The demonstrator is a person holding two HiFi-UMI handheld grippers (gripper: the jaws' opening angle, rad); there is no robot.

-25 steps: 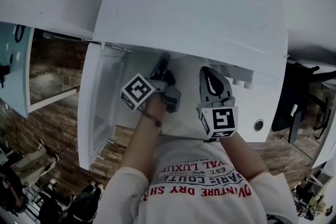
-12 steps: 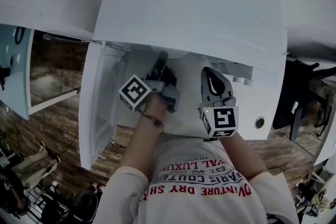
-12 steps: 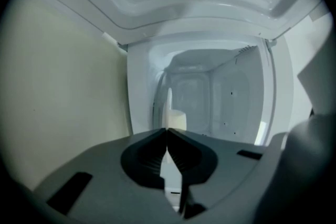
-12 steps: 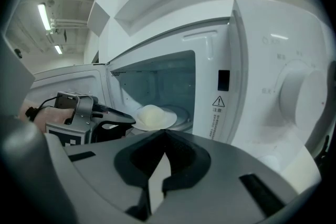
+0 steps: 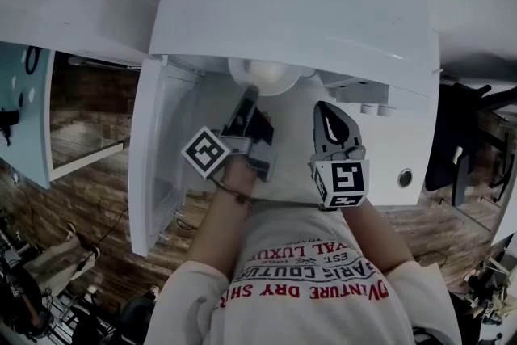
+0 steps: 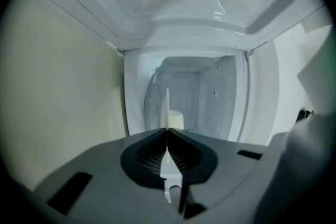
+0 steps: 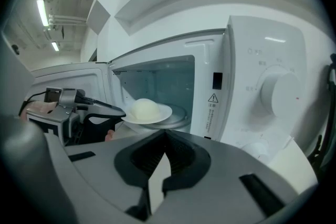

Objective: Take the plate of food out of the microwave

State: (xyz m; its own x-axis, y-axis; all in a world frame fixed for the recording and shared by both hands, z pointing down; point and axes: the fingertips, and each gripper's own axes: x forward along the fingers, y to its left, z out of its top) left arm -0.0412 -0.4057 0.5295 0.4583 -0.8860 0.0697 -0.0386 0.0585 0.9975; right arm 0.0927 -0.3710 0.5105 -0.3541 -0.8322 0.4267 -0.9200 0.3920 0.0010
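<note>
A white plate carries a pale round lump of food and hangs at the mouth of the open white microwave. My left gripper is shut on the plate's near rim. In the left gripper view the plate shows edge-on between the closed jaws of the left gripper, with the food behind. From the head view the plate pokes out under the microwave's top, just ahead of the left gripper. My right gripper is shut and empty, hovering to the right of the plate.
The microwave door stands swung open on the left. A round dial sits on the control panel right of the cavity. The glass turntable lies inside the cavity. Wooden floor shows far below.
The left gripper has drawn back toward me with the plate, which now shows beyond the microwave's front edge. The right gripper has hardly moved.
</note>
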